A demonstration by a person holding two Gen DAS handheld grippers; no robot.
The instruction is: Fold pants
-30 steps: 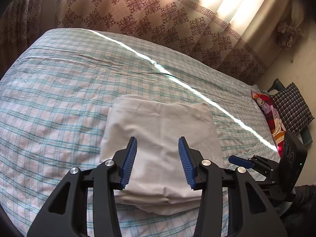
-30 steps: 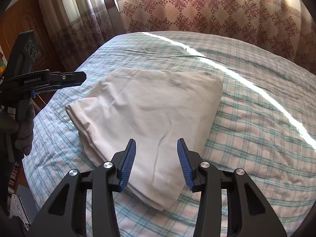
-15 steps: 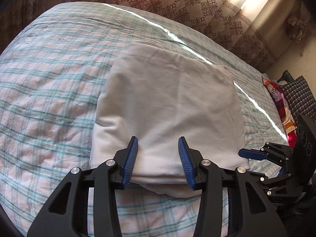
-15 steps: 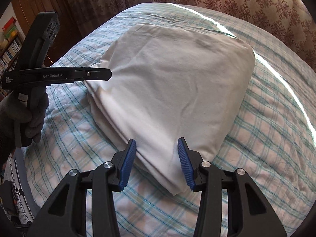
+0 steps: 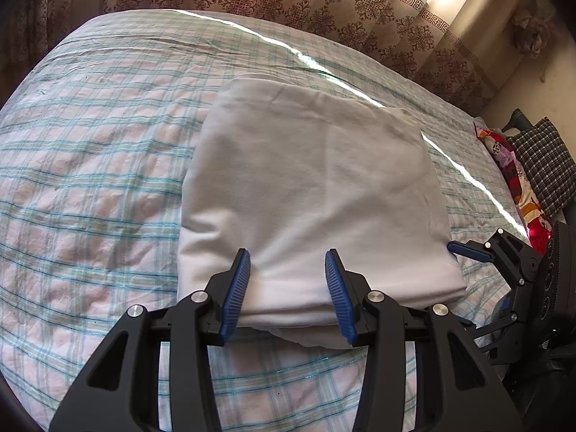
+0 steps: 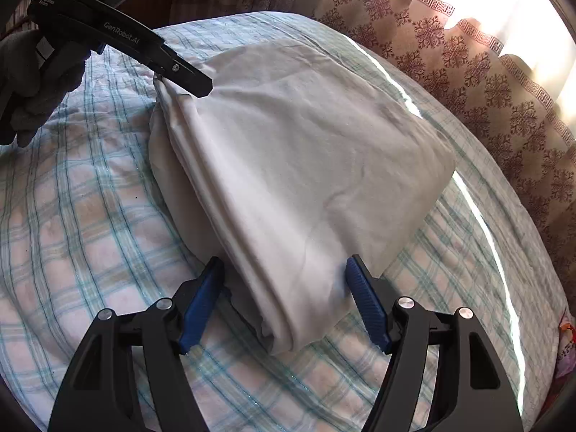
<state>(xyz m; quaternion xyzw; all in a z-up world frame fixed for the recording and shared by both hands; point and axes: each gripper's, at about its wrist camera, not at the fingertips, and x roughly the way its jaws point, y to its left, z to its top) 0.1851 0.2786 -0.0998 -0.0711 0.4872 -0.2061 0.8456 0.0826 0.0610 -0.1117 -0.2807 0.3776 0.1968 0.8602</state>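
Both grippers sit lower and closer to the pants (image 5: pixel 316 194) than a second ago, and the folded bundle fills far more of each view. Right gripper (image 6: pixel 284 298): its jaws have just been opening and it has rolled to one side; the near corner of the bundle lies between the blue pads (image 6: pixel 365 302), which stand clear of the cloth on both sides, so nothing is pinched. Left gripper (image 5: pixel 286 288): partly spread, width unchanged, the near edge of the bundle lying between its pads; in the right wrist view its tip (image 6: pixel 187 81) rests at the far corner, where the cloth bunches up against it, but whether it truly pinches the fabric cannot be told.

Item: pants, pale white, folded into a thick rectangle of several layers, lying flat near the middle of the bed (image 5: pixel 90 187) on a checked cover. Stacked edges show along the near side.

Surroundings: patterned curtain (image 6: pixel 486 82) behind the bed; checked cushion (image 5: pixel 543 165) at the far right edge.

Assessment: the fold looks largely done. Widened right jaws set over the corner suggest readiness either to seize the whole stack for one more fold or to tidy the edges.
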